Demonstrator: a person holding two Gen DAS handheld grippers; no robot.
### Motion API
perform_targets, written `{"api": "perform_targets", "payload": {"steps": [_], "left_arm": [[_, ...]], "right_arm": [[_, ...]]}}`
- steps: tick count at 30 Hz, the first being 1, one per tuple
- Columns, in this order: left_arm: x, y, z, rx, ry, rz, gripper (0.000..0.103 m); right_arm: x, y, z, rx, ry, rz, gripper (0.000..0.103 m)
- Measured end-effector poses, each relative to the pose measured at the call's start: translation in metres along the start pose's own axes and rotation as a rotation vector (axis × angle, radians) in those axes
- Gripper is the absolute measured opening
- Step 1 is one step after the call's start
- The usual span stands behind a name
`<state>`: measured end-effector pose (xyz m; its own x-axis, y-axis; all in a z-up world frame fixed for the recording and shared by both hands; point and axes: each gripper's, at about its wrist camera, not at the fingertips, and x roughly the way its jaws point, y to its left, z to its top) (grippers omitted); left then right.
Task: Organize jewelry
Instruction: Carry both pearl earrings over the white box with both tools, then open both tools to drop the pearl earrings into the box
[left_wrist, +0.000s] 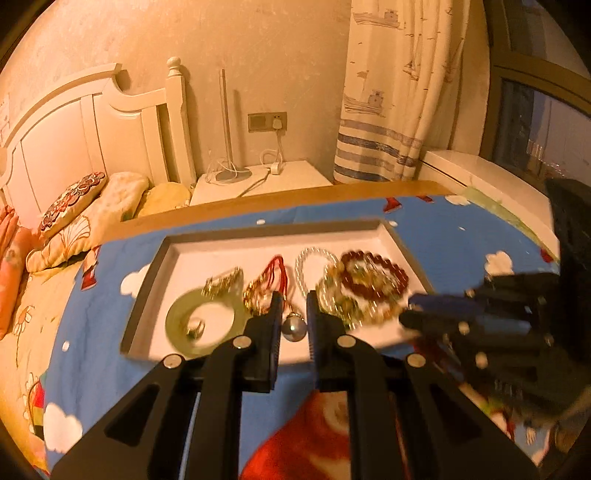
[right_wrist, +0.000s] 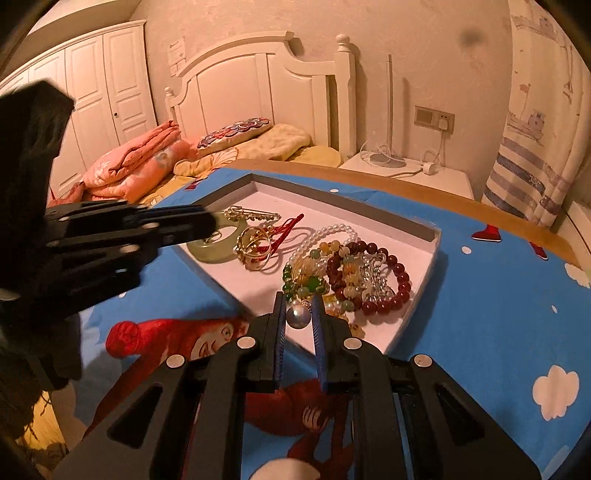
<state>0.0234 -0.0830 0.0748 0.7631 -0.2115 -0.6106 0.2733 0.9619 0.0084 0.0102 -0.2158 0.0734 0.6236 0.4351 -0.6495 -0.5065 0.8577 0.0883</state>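
Note:
A white tray with a grey rim (left_wrist: 147, 280) (right_wrist: 369, 212) lies on the blue cartoon cloth and holds jewelry: a jade bangle (left_wrist: 177, 314) (right_wrist: 207, 251), gold pieces with red cord (left_wrist: 269, 277) (right_wrist: 258, 243), a pearl strand (left_wrist: 306, 258) (right_wrist: 332, 230), a dark red bead bracelet (left_wrist: 384, 269) (right_wrist: 399, 288) and a silver ball pendant (left_wrist: 294, 326) (right_wrist: 298, 316). My left gripper (left_wrist: 294, 306) hovers open above the tray's near edge, the pendant showing between its fingers. My right gripper (right_wrist: 298, 306) is open around the pendant; it enters the left wrist view (left_wrist: 410, 314) from the right.
A wooden table edge (left_wrist: 258, 206) runs behind the cloth. Beyond it stand a white nightstand (left_wrist: 266, 181) with a lamp and cables, a bed with pillows (left_wrist: 74, 206), a curtain (left_wrist: 391, 92) and a white wardrobe (right_wrist: 103, 92).

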Motion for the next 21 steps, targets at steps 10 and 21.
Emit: {"api": "perform_targets", "payload": {"steps": [10, 21], "left_arm": [[0.040, 0.000, 0.001, -0.012, 0.014, 0.103, 0.013], [0.011, 0.023, -0.009, -0.071, -0.100, 0.208, 0.097]], "right_arm": [[0.017, -0.007, 0.006, 0.057, 0.004, -0.020, 0.016], [0.011, -0.006, 0.007, 0.136, -0.030, -0.108, 0.069]]}}
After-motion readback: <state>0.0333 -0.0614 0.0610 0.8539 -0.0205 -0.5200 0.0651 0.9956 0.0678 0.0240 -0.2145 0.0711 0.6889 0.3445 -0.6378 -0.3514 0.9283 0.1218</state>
